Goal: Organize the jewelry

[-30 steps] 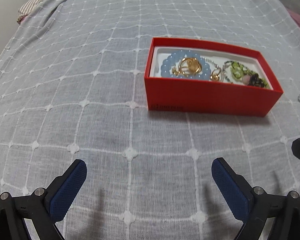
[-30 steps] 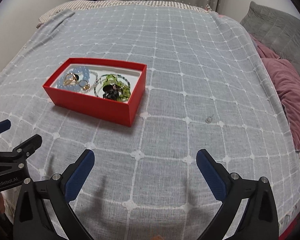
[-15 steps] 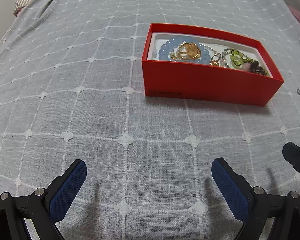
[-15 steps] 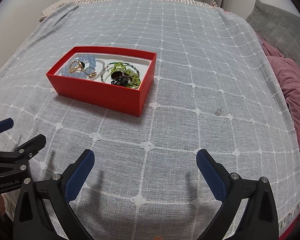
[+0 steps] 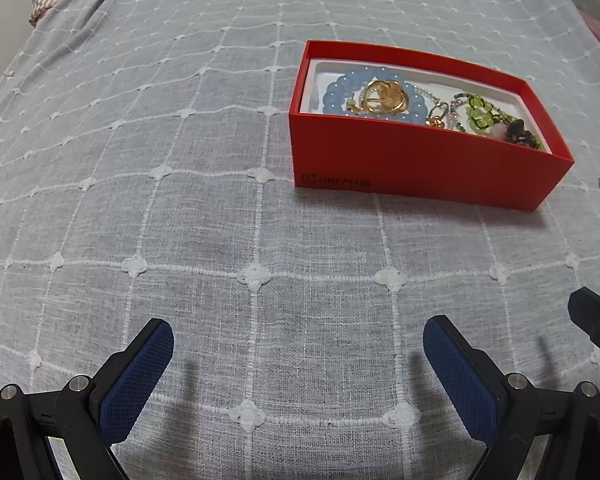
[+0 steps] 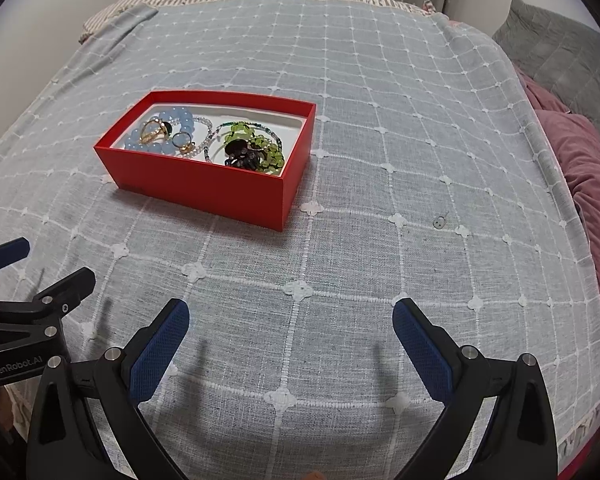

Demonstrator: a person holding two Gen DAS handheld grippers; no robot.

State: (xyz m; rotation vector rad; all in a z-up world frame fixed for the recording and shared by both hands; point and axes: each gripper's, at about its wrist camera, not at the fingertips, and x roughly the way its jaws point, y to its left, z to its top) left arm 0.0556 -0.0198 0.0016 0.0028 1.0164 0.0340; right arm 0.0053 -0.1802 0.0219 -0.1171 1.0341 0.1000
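An open red box point(image 5: 420, 164) sits on a grey checked bedspread; it also shows in the right wrist view point(image 6: 204, 188). Inside lie a blue bead bracelet point(image 5: 336, 94), a gold ring piece point(image 5: 384, 96), a small gold ring point(image 6: 183, 141) and green beads point(image 6: 260, 148) with a dark ornament. A tiny ring-like item point(image 6: 438, 223) lies alone on the cover to the right of the box. My left gripper point(image 5: 298, 354) is open and empty, well short of the box. My right gripper point(image 6: 292, 332) is open and empty, nearer than the box.
The bedspread point(image 6: 380, 100) covers the whole bed. Pink and grey pillows point(image 6: 580, 160) lie along the right edge. A striped sheet point(image 6: 112, 14) shows at the far left corner. The left gripper's body point(image 6: 32, 312) shows at the lower left of the right wrist view.
Both grippers have moved closer to the box and tilted down a little; the box looks larger and lower in both views. The jaws stay open. The jewelry has not moved.
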